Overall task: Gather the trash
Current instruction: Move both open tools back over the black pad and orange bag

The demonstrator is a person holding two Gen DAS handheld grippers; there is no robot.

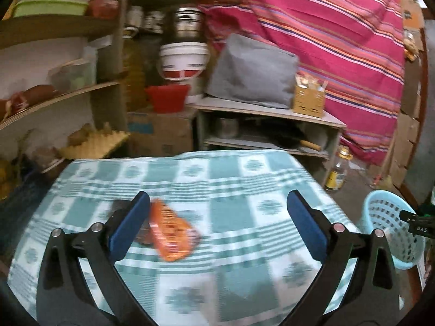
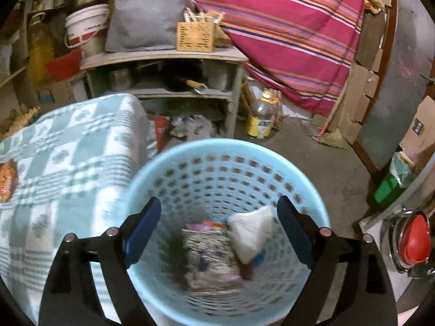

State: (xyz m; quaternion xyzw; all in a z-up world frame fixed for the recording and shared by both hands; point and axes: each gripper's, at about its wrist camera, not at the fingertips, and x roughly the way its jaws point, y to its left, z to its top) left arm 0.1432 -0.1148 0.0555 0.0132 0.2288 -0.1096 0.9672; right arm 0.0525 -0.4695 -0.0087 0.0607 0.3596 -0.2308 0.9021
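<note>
An orange snack wrapper lies on the checked green-and-white tablecloth, over a dark wrapper partly hidden behind my left finger. My left gripper is open above the cloth, the wrapper just right of its left finger. My right gripper is open and empty over the light blue perforated basket. A white crumpled piece is inside the basket above other trash. The basket also shows in the left wrist view, right of the table. The orange wrapper shows at the right wrist view's left edge.
A low wooden shelf unit with a grey cushion and a wicker box stands behind the table. A glass bottle stands on the floor beside it. Shelves with buckets and containers stand at the back left. A striped pink cloth hangs behind.
</note>
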